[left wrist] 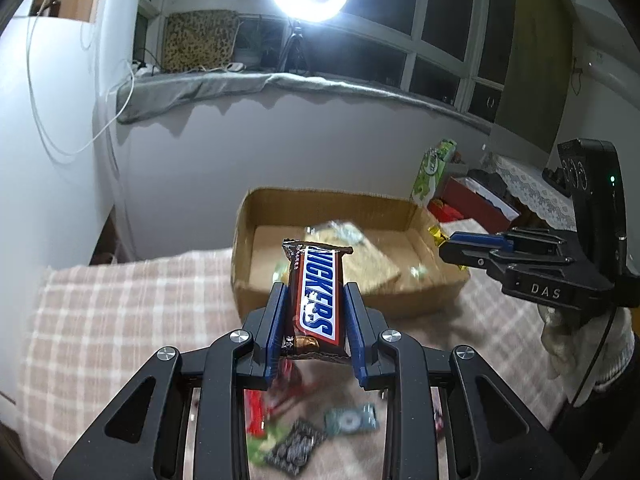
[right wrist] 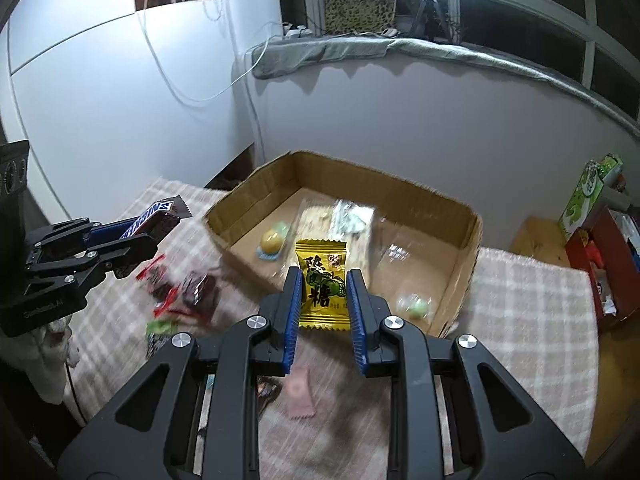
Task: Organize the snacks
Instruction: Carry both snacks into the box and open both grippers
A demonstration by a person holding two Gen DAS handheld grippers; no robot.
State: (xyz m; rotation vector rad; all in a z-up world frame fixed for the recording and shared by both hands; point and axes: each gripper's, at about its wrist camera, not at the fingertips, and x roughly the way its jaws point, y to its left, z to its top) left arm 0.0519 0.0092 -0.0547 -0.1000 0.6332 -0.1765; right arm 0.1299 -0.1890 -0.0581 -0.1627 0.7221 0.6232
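Note:
My left gripper (left wrist: pixel 315 292) is shut on a brown Snickers bar (left wrist: pixel 316 300) and holds it above the checked cloth, just short of the open cardboard box (left wrist: pixel 248 216). It also shows in the right wrist view (right wrist: pixel 150 236) with the bar (right wrist: pixel 154 218). My right gripper (right wrist: pixel 323 280) is shut on a yellow candy packet (right wrist: pixel 322 284) above the box's near wall (right wrist: pixel 240 256). In the left wrist view the right gripper (left wrist: pixel 448 246) holds the packet (left wrist: pixel 436 234) at the box's right edge. Inside the box lie a clear wafer pack (right wrist: pixel 340 220) and small round sweets (right wrist: pixel 270 242).
Loose snacks lie on the checked cloth: red-wrapped dark sweets (right wrist: pixel 176 286), a green sweet (right wrist: pixel 162 326), a pink packet (right wrist: pixel 298 394), a patterned packet (left wrist: pixel 294 450) and a teal packet (left wrist: pixel 350 420). A green carton (right wrist: pixel 588 196) and red box (right wrist: pixel 600 264) stand at right.

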